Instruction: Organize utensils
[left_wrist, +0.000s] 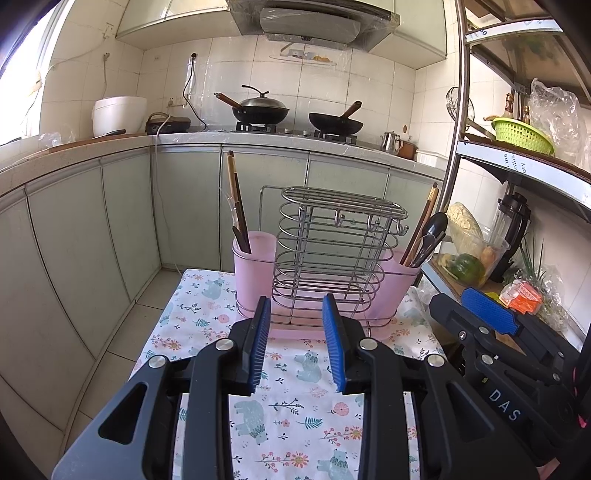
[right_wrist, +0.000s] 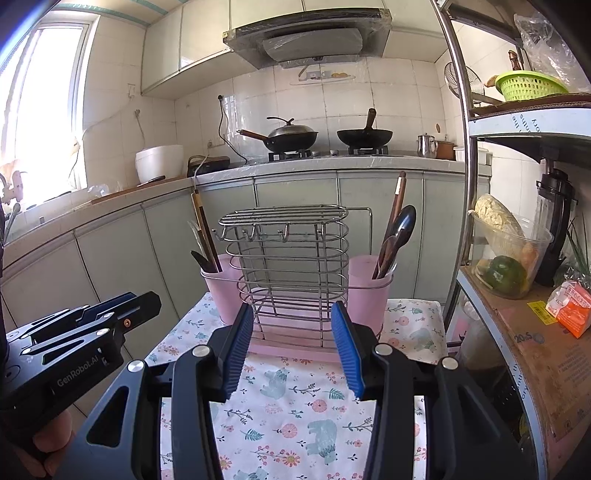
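We hold the left hand-held gripper (left_wrist: 297, 317) and right hand-held gripper (right_wrist: 293, 325) released, nothing between the fingers, above bare floral-cloth tabletop (left_wrist: 288, 406) near its front edge. At the far edge stands one chrome wire rack (left_wrist: 332, 254) between two pink plastic cups (left_wrist: 255, 266), each holding dark wooden utensils (left_wrist: 236, 206).

Home kitchen, woks (left_wrist: 262, 109) on gas stove, range hood (left_wrist: 310, 18), tiled walls, rice cooker (left_wrist: 118, 114)
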